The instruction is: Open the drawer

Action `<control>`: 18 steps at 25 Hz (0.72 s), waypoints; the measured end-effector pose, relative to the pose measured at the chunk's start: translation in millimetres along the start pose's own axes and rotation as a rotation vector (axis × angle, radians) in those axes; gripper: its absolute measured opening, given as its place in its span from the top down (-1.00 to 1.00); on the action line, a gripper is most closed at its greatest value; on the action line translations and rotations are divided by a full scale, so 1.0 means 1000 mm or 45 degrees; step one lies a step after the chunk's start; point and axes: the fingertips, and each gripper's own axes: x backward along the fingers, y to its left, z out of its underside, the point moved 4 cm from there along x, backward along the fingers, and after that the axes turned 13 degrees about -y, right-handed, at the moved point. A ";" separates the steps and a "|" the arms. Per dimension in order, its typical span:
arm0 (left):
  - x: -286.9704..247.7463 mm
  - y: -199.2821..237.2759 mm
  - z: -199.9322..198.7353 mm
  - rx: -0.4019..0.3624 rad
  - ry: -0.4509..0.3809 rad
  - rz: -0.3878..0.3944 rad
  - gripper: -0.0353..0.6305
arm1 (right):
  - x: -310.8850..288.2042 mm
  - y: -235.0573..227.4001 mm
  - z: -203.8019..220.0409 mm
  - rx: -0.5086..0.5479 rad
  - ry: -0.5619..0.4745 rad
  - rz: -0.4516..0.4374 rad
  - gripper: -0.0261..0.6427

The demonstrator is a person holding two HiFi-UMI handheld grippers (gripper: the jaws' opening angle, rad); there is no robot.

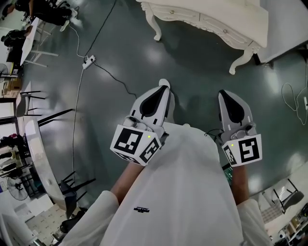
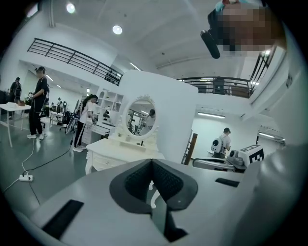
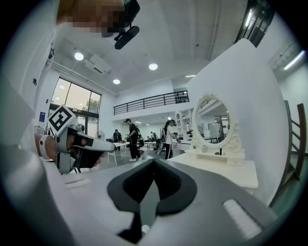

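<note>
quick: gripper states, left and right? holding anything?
Left gripper: closed, jaws together, nothing between them.
Right gripper: closed, jaws together, nothing between them.

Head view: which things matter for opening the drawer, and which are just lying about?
For the job:
- dressing table
- drawer in its front
- left gripper and right gripper, both shut, empty and short of the table

Lying about:
- power strip on the floor
- black cable running from it
- white cable loop at the right edge
</note>
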 end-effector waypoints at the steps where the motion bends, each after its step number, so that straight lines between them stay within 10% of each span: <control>1: -0.005 0.008 -0.001 0.004 0.000 -0.009 0.87 | -0.010 -0.003 0.002 -0.009 -0.001 -0.001 0.89; 18: -0.198 0.227 -0.071 0.053 0.104 0.101 0.87 | -0.283 -0.058 0.030 -0.061 0.063 0.056 0.89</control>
